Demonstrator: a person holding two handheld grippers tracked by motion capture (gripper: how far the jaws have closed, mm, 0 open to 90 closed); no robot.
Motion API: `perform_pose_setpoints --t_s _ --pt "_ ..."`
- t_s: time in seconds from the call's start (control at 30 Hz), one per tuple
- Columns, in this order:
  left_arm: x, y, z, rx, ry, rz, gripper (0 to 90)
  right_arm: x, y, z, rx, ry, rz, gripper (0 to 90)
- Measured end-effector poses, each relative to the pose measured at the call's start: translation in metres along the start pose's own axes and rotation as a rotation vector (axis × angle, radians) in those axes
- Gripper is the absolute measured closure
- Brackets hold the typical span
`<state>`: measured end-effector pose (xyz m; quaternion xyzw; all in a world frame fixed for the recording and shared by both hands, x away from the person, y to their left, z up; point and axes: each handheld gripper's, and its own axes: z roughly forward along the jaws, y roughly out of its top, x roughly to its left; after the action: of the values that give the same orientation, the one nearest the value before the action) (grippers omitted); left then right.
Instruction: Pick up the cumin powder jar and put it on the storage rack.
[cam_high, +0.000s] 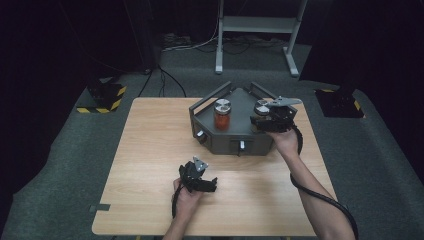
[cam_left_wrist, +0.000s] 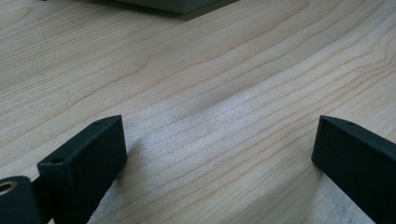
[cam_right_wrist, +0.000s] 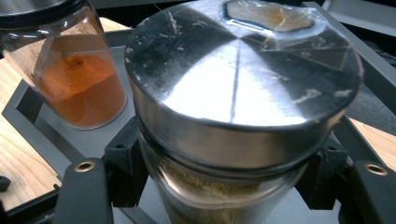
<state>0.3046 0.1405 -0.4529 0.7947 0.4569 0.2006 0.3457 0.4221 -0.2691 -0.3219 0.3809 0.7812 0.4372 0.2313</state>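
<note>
Up on the grey tray (cam_high: 235, 142), the right gripper (cam_high: 266, 121) pinches a steel-lidded jar (cam_right_wrist: 238, 107) of tan powder just under its lid, one jaw on each side of the glass. Beside it on the same tray stands a jar of orange powder (cam_high: 222, 115). Well apart, the left gripper (cam_high: 199, 181) rests spread over the bare wooden worktop (cam_high: 150, 150).

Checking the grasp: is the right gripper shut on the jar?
Yes: right gripper jaws flank the metal-lidded glass jar of tan powder.
</note>
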Motion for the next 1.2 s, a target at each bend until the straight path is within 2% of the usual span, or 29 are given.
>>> perform_pose_setpoints --t_s 0.2,0.3,0.73,0.9,1.2 --pt "0.000 0.000 0.000 0.000 -0.001 -0.001 3.2 0.000 -0.002 -0.001 -0.002 0.003 -0.003 31.3" --pt "0.000 0.000 0.000 0.000 0.000 -0.001 3.2 0.002 -0.003 -0.001 0.001 -0.002 -0.020 31.2" --pt "0.000 0.000 0.000 0.000 0.000 -0.001 3.2 0.003 -0.004 -0.001 -0.002 -0.004 -0.009 30.5" --pt "0.000 0.000 0.000 0.000 0.000 0.000 3.2 -0.005 -0.009 -0.003 -0.027 0.023 0.041 21.5" --pt "0.000 0.000 0.000 0.000 0.000 0.000 3.2 -0.009 -0.017 -0.010 -0.036 0.038 0.044 14.4"
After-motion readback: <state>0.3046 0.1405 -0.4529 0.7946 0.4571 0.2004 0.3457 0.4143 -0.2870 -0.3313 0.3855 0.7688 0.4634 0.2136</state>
